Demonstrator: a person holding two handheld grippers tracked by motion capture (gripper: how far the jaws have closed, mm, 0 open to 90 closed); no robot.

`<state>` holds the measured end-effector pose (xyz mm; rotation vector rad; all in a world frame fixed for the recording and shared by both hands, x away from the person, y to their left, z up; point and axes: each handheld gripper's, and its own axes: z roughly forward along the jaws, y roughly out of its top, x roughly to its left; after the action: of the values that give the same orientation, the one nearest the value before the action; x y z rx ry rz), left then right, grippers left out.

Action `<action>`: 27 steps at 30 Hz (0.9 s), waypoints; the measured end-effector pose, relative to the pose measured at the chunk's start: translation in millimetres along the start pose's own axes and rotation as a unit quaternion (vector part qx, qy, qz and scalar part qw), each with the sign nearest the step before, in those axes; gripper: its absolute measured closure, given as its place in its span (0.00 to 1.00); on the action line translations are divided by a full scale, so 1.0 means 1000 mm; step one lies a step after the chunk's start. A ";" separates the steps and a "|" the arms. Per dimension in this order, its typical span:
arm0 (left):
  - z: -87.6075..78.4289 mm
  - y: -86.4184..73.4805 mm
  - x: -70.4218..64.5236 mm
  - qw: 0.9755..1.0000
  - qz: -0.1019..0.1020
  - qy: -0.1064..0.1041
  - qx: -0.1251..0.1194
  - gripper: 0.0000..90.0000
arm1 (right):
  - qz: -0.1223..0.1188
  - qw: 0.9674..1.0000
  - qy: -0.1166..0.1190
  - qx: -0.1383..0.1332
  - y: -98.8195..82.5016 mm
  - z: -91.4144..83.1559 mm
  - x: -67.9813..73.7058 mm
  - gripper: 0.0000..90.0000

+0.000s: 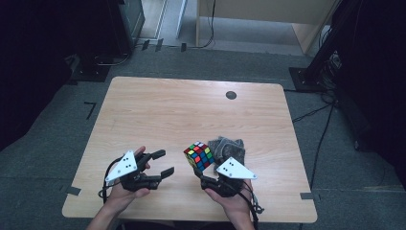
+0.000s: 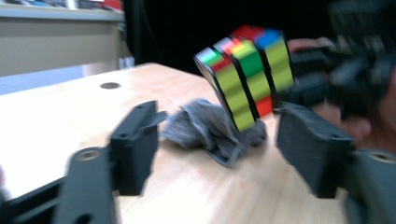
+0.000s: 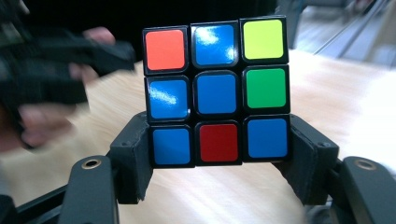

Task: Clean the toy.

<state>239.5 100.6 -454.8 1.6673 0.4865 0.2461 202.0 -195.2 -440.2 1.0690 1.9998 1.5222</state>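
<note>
Fingers (image 3: pixel 299 154) around puzzle cube (image 3: pixel 215 93), seemingly gripped

Black two-jaw tongs (image 1: pixel 155 165), white dotted triangular plates, black trailing cables, brass-ringed screws

Scrambled 3x3 plastic puzzle cube (image 3: pixel 216 92), black frame, mixed colour stickers. Tilted, lifted off the wooden table, bottom row clamped from both sides, mostly blue face toward right gripper view.

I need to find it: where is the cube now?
The cube is held in the right claw, above the table, beside the grey cloth.
</note>
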 end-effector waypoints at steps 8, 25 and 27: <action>0.019 -0.006 -0.024 0.989 0.109 0.053 0.083 0.15 | 0.053 0.998 0.030 0.017 0.008 -0.005 0.004 0.38; 0.029 -0.013 -0.041 0.972 0.196 0.081 0.104 0.15 | 0.124 0.986 0.082 0.080 0.005 0.007 0.012 0.38; 0.030 -0.014 -0.043 0.971 0.199 0.075 0.105 0.15 | 0.120 0.986 0.079 0.082 0.004 0.008 0.014 0.38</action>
<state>211.9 56.0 -468.2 1.9570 0.2916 0.6381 200.4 -179.2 -437.5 1.3346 2.2032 1.6286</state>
